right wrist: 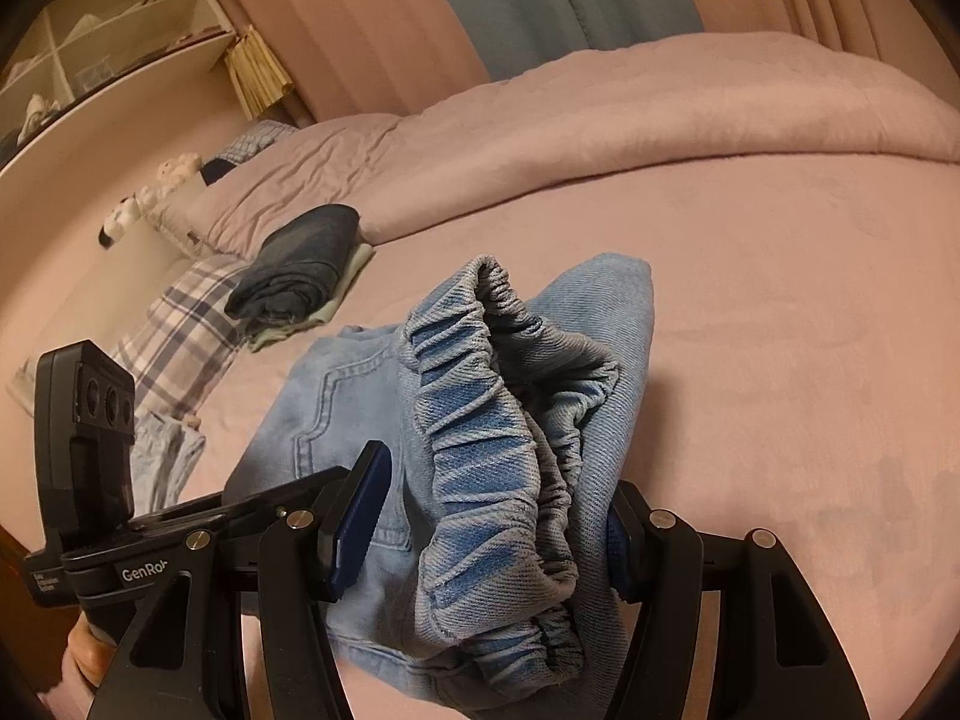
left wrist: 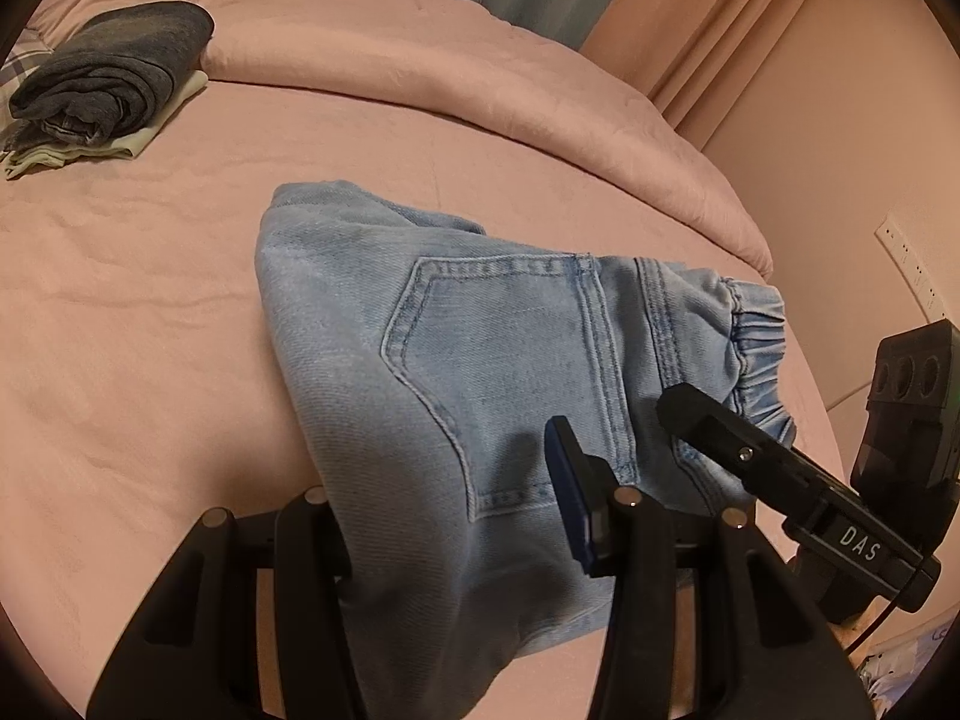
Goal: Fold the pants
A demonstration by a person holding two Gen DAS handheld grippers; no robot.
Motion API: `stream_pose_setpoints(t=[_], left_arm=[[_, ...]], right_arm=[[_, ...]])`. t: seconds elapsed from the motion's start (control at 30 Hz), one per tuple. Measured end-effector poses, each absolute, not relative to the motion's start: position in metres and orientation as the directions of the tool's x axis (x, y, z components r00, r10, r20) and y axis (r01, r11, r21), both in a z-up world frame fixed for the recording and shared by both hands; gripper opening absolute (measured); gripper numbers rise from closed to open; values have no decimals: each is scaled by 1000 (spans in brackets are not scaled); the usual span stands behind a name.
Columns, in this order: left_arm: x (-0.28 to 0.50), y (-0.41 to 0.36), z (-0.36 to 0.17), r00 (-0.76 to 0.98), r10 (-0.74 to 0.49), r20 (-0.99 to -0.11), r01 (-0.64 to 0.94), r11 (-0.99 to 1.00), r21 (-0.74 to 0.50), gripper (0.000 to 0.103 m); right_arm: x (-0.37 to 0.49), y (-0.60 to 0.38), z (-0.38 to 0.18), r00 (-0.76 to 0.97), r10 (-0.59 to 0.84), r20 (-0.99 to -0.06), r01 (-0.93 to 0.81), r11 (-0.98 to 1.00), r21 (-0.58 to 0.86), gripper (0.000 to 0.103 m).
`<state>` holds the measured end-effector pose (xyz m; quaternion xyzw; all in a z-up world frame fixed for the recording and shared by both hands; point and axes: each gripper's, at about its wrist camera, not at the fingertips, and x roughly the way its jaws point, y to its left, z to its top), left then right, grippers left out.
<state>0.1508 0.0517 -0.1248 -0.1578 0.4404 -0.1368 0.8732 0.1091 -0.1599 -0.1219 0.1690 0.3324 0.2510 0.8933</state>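
Light blue denim pants lie folded into a compact bundle on the pink bed, back pocket up, elastic waistband to the right. My left gripper straddles the near edge of the bundle, jaws wide, with denim between the fingers. My right gripper straddles the bunched waistband, jaws wide; its finger also shows in the left wrist view resting on the pants. The left gripper shows in the right wrist view.
A folded dark garment on a pale green one sits at the far left of the bed. A pink duvet lies bunched along the back. A plaid pillow and shelves are at the left.
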Motion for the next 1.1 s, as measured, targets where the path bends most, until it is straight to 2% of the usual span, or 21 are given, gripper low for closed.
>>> stream_pose_setpoints(t=[0.47,1.1], left_arm=[[165,73,-124,586,-397,-706,82,896,-435,47],[214,80,-123,584,-392,-711,84,900,-428,47]], right_arm=[[120,-140,-111,661,548,-512,-346,829,440,64],[159,-133,-104,671,539,-509,-341,834,434,64]])
